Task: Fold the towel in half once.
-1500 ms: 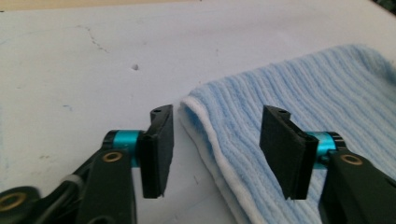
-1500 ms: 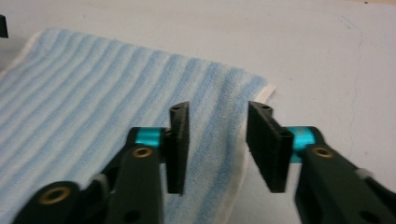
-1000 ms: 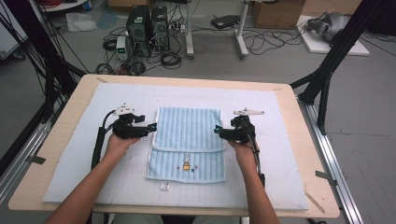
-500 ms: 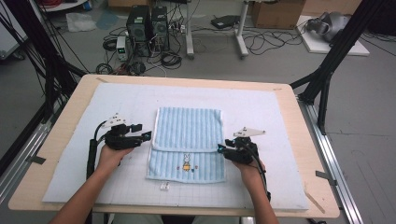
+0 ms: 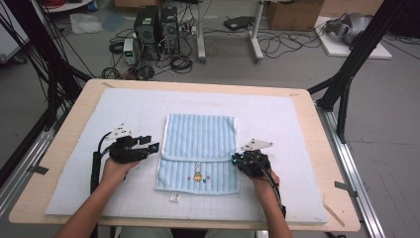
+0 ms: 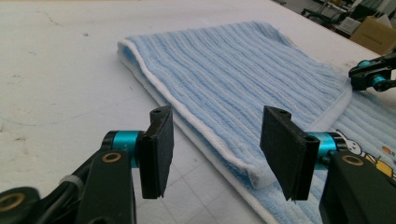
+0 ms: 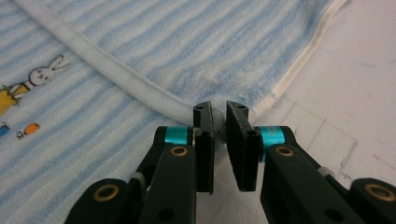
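A light blue striped towel [image 5: 200,144] with a rabbit picture lies on the white mat, its far part folded over toward me along a white hem [image 7: 116,77]. My left gripper [image 5: 153,147] sits at the flap's left corner. In the left gripper view its jaws [image 6: 217,126] have just been closing but still stand apart, with the hem corner [image 6: 259,177] close to the right pad and not pressed. My right gripper [image 5: 236,161] is at the flap's right corner. Its jaws [image 7: 218,109] have just closed and pinch the white hem. The right gripper [image 6: 373,74] also shows far off in the left gripper view.
The white gridded mat [image 5: 277,114] covers most of the wooden table [image 5: 74,104]. A small white tag [image 5: 174,198] lies just below the towel's near edge. Black frame legs [image 5: 346,74] and computer boxes [image 5: 156,27] stand beyond the table.
Both hands have slid toward the near side along the towel's edges. The right jaws went from open to pinched on the hem; the left jaws narrowed.
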The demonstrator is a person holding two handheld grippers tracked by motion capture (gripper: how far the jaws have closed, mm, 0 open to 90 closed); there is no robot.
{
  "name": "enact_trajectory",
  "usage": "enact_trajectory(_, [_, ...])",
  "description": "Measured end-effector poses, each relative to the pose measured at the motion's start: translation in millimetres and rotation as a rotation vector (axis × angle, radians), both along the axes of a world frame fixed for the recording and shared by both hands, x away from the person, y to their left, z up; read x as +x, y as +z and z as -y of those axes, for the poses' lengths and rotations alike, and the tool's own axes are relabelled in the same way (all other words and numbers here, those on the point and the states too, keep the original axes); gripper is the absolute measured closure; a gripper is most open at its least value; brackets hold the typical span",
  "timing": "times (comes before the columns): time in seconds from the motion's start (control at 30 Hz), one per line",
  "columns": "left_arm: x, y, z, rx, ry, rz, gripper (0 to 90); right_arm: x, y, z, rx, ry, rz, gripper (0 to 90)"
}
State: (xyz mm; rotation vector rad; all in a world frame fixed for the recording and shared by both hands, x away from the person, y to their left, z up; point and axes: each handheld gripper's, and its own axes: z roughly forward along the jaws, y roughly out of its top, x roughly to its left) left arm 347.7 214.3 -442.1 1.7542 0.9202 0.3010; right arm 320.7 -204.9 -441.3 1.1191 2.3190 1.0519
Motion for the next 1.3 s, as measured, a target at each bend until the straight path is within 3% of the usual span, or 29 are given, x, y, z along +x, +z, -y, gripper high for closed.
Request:
enact_trajectory(0.1, [-1.8,0.6,2.5,0.017,-0.034,0.005,53.5,-3.0,7.4,2.1,0.031,0.0,0.016,81.6])
enact_trajectory(0.27, [-4.6,-0.4,11.7,0.031,-0.084,-0.017,55.9,-7.0,15.4,3.7,0.076,0.008,0.03,81.6])
enact_trajectory(0.5, [-7.5,-5.8,28.9,0.137,-0.132,-0.018,54.5,-6.9,14.5,2.8,0.071,0.021,0.027,81.3])
enact_trajectory(0.6, [-8.2,-7.5,37.5,0.226,-0.129,-0.014,55.4,-6.6,14.4,3.2,0.077,0.02,0.021,81.3])
enact_trajectory(0.7, [-9.3,-8.3,43.4,0.286,-0.122,-0.008,69.7,-6.5,13.9,2.9,0.077,0.019,0.013,81.3])
enact_trajectory(0.77, [-10.4,-7.9,44.7,0.298,-0.118,0.005,78.0,-6.3,13.2,2.7,0.076,0.019,0.014,81.3])
enact_trajectory(0.83, [-11.9,-6.9,44.5,0.282,-0.112,0.014,80.6,-6.7,13.0,2.1,0.074,0.019,0.011,81.3])
enact_trajectory(0.93, [-15.0,0.1,39.8,0.209,-0.114,0.042,81.2,-8.0,14.5,2.4,0.081,0.018,0.02,81.3])
enact_trajectory(1.1, [-18.7,5.8,32.3,0.129,-0.126,0.047,80.4,-10.7,18.5,5.9,0.106,0.011,0.029,81.3])
enact_trajectory(1.3, [-29.8,10.3,27.0,0.085,-0.147,0.051,80.4,-21.1,25.9,7.7,0.125,0.02,0.045,81.3])
